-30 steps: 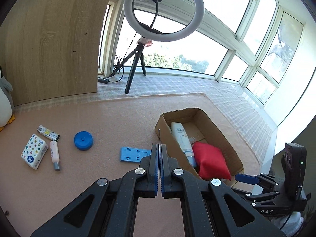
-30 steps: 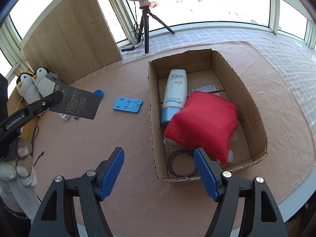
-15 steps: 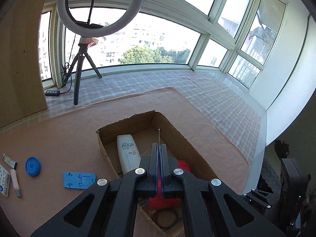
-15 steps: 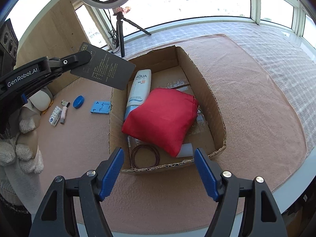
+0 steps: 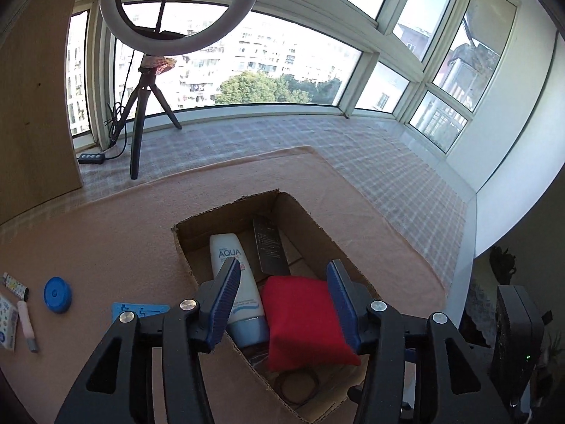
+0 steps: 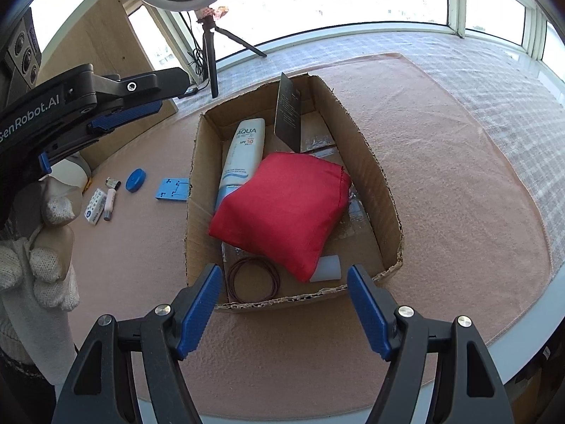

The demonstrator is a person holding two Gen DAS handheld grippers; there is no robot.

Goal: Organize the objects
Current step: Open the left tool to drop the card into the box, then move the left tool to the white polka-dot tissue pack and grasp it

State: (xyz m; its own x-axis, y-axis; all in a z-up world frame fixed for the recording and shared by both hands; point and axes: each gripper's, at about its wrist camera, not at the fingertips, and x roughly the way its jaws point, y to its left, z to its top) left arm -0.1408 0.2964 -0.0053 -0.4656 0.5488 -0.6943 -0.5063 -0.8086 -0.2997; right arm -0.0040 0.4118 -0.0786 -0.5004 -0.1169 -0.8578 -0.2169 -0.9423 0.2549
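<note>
Box (image 6: pixel 374 162) holds one card (image 6: pixel 287 113), one tube (image 6: pixel 243 152), one pouch (image 6: pixel 282 208), perhaps more.

An open cardboard box (image 6: pixel 383 190) sits on the pink-covered tabletop (image 6: pixel 441 148), holding a white AQUA sunscreen tube (image 6: pixel 243 148) along its left side, a red cloth pouch (image 6: pixel 282 208) overlapping the tube's cap end, a dark card (image 6: pixel 287 113) tilted against the far wall, and a loop of thin dark cord (image 6: pixel 252 279) at the near end. Left of the box lie a blue flat holder (image 6: pixel 172 189), a blue round case (image 6: pixel 136 180), a pink tube (image 6: pixel 109 205), a patterned lighter (image 6: pixel 113 183) and a patterned tissue pack (image 6: pixel 94 206).
</note>
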